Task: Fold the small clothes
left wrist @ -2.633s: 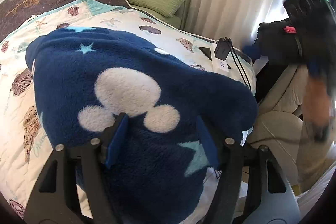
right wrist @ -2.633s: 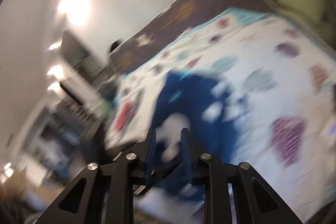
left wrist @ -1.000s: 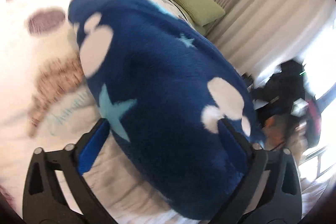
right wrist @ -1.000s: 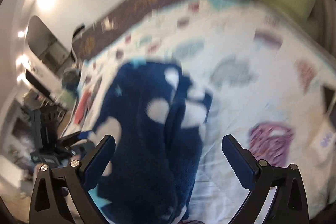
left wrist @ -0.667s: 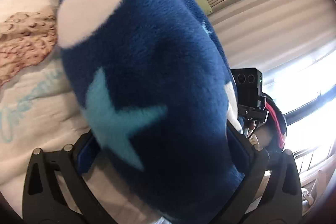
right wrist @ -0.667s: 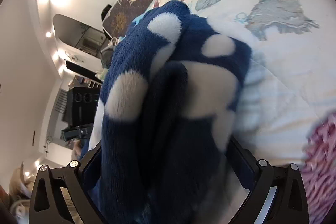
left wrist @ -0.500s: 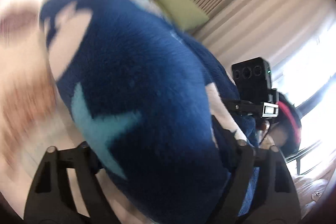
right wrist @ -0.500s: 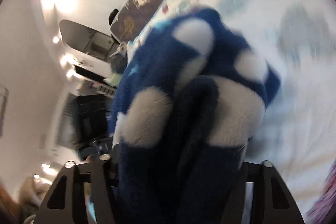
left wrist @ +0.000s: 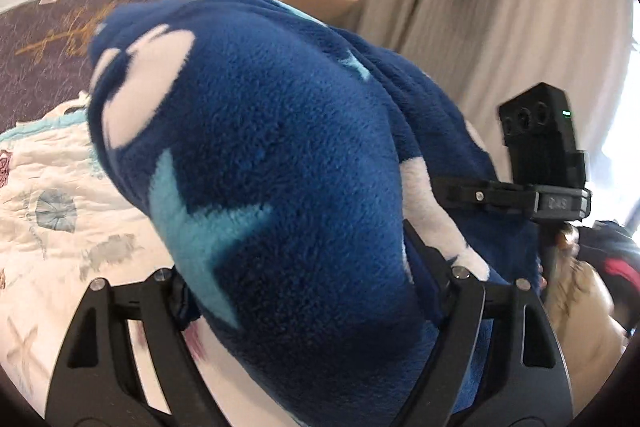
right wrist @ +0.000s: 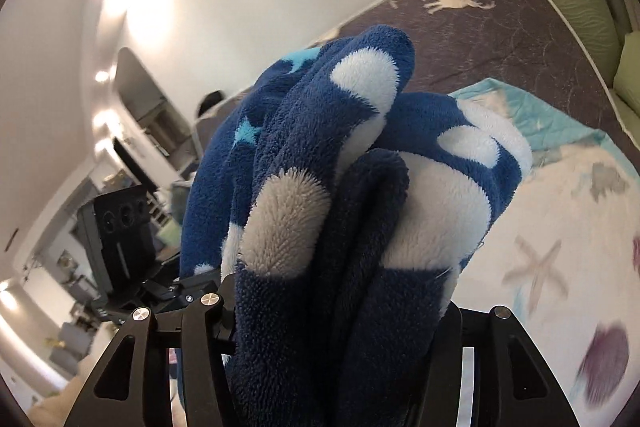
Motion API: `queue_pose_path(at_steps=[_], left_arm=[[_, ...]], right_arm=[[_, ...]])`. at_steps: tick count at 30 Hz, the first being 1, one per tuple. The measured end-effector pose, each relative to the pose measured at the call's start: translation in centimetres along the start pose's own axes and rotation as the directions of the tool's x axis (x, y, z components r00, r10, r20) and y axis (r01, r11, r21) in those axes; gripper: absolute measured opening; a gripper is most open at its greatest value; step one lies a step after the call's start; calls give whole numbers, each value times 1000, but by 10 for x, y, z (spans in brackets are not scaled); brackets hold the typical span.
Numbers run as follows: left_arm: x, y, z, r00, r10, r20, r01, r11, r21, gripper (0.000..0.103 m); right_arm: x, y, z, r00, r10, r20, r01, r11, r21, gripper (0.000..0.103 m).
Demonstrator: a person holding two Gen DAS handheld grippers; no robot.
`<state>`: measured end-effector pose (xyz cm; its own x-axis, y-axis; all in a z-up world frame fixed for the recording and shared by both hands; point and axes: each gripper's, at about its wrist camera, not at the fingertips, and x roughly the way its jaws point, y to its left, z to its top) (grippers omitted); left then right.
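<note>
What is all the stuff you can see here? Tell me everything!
fleece garment: one, dark blue with white blobs and light blue stars, bunched, held between both tongs.
quilt: one, white with sea-creature prints, on the bed.
dark cover: one, brown-grey with deer, far end of the bed.
cushions: green ones and a tan one, past the bed.
curtains: pale, by the window.
left tongs: black, closed on the garment.
right tongs: black, closed on the garment.
</note>
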<state>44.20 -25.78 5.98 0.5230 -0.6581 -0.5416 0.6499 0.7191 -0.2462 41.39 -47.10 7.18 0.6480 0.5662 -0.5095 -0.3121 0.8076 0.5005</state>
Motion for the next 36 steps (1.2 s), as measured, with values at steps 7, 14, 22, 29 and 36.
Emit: queue_pose_path(at_steps=[7,14,22,29,36], left_arm=[[123,88,-53,976,151,-159,-161,986,-53,93],[117,84,-59,989,106,-101,-115,990,-87,103],[84,50,-50,954,270,-129,-277,960,-41,102],[-7,-24,-53,959,280,-44,-274,956,104,102],[-117,-96,-88,942,330,68,-335,936,105,102]], right_arm=[[145,-130,-24,978,-107,-178,134,980,146,62],[139,-179,-58,998,-30,-58,46,956,290,92],[75,-134,-38,968,-249,-32,248,931,268,92],[-16,-19,-67,902,-424,80,417,905,88,92],[-85,87,-139,798,-575,181,589,808,-28,94]])
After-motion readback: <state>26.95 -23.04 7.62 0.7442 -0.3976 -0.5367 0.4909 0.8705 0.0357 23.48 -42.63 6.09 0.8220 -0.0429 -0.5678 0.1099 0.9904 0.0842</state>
